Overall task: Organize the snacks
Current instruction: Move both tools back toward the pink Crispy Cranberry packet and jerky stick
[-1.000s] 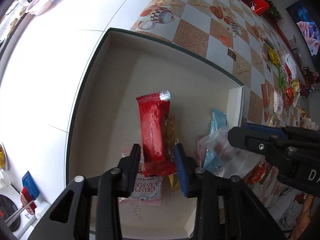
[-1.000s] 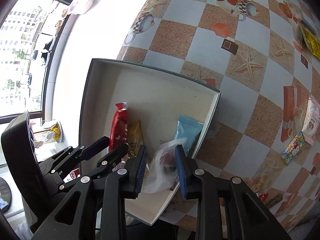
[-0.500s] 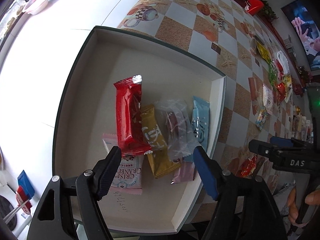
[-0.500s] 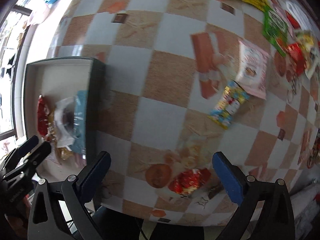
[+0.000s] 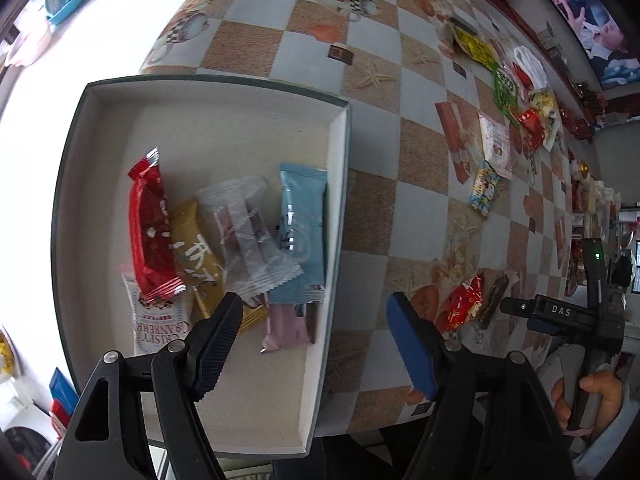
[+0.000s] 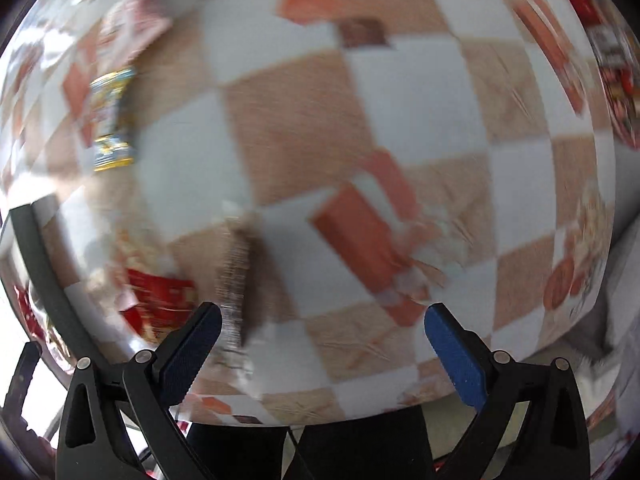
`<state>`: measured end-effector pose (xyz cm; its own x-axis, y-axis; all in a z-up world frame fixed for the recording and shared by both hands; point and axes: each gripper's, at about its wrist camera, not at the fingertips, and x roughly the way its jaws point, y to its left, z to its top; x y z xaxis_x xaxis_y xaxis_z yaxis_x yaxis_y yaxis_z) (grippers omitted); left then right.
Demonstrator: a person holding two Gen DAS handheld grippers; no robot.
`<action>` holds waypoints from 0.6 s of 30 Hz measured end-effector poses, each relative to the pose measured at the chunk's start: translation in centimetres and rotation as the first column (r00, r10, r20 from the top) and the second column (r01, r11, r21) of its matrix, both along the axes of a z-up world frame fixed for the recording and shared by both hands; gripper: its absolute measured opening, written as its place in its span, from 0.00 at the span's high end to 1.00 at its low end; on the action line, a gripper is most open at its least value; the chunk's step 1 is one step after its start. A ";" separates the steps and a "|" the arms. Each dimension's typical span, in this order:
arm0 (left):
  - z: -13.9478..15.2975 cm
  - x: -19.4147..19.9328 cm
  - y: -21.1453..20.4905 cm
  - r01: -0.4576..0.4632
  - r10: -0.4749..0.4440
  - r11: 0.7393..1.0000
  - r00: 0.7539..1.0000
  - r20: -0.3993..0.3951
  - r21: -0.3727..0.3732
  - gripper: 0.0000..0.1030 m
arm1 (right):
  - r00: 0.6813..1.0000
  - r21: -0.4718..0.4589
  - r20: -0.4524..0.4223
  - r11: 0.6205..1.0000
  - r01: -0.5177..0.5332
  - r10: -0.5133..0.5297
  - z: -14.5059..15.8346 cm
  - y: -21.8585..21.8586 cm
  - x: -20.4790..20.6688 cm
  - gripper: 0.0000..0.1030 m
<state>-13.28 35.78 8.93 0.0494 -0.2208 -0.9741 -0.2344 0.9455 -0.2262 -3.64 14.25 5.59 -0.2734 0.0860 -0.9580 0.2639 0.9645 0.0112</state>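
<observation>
A shallow white box with a dark rim (image 5: 340,168) lies on the checkered tablecloth. In it lie a red bar (image 5: 150,232), a gold packet (image 5: 196,256), a clear wrapper (image 5: 248,236), a light blue packet (image 5: 302,232), a pink packet (image 5: 286,326) and a cranberry packet (image 5: 158,326). My left gripper (image 5: 316,344) is open and empty above the box's near right edge. My right gripper (image 6: 320,344) is open and empty above the cloth, in a blurred view. A red snack (image 6: 160,304) and a dark bar (image 6: 244,284) lie near its left finger; they also show in the left wrist view, the red snack (image 5: 464,304).
Several loose snacks lie further along the table: a colourful packet (image 5: 484,192), a white and pink packet (image 5: 496,144), green (image 5: 506,88) and yellow (image 5: 474,46) bags. The right gripper's body (image 5: 568,316) and a hand (image 5: 592,396) are at right. The box corner (image 6: 32,248) shows left.
Both grippers let go of their snacks in the box and opened. The left one drew back to the right. The right one swung away over the tablecloth towards the loose snacks.
</observation>
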 end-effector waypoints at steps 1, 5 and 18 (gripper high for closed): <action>0.1 0.2 -0.7 0.019 -0.019 1.000 1.000 0.001 0.003 0.25 | 1.000 0.001 -0.003 1.000 0.010 -0.010 -0.1 -0.9 -0.3 0.01; 0.1 1.0 -2.9 0.072 -0.072 0.997 0.997 -0.005 0.003 0.25 | 0.999 0.003 -0.003 0.999 0.034 -0.034 -0.2 -2.4 -1.1 0.01; -1.1 2.2 -7.6 0.160 -0.159 0.987 0.986 -0.056 0.012 0.25 | 0.997 -0.006 -0.025 0.997 0.074 -0.074 -0.7 -10.9 -2.4 0.01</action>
